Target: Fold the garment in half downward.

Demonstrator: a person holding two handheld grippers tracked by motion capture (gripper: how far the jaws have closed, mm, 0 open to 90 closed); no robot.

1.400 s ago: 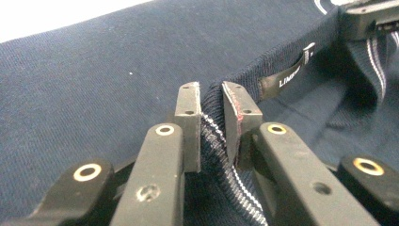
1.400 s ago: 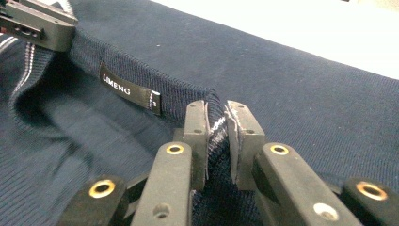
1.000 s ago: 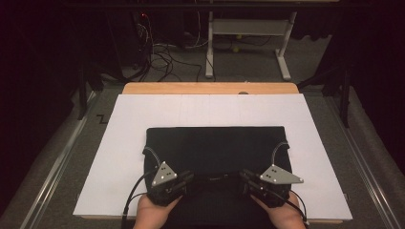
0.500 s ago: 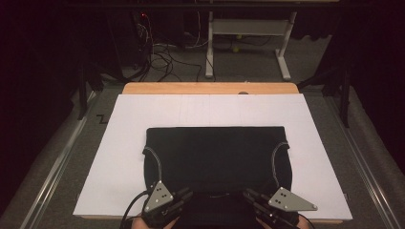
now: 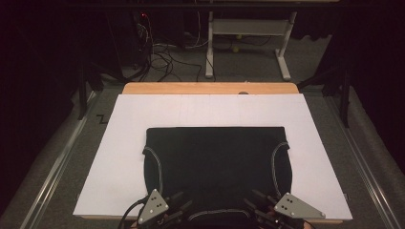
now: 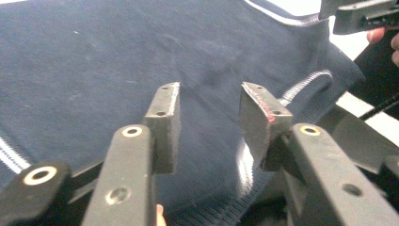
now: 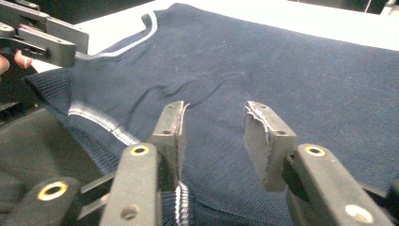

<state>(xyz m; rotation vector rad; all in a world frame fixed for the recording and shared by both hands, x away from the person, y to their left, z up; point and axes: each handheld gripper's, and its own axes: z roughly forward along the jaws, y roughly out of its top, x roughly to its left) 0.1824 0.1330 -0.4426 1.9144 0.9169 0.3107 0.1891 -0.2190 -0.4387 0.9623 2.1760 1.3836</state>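
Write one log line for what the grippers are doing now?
garment: dark sweater flat on white sheet | left gripper: just opened, above sweater | right gripper: just opened, above sweater

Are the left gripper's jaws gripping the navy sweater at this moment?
Apart. In the left gripper view the left gripper has just opened its jaws; the navy sweater lies behind the gap, with no fabric pinched between the pads.

High cam sits above the desk's (image 5: 119,157) near edge, looking fwd and down. Both tongs cams ride close over the same navy garment (image 5: 215,157).
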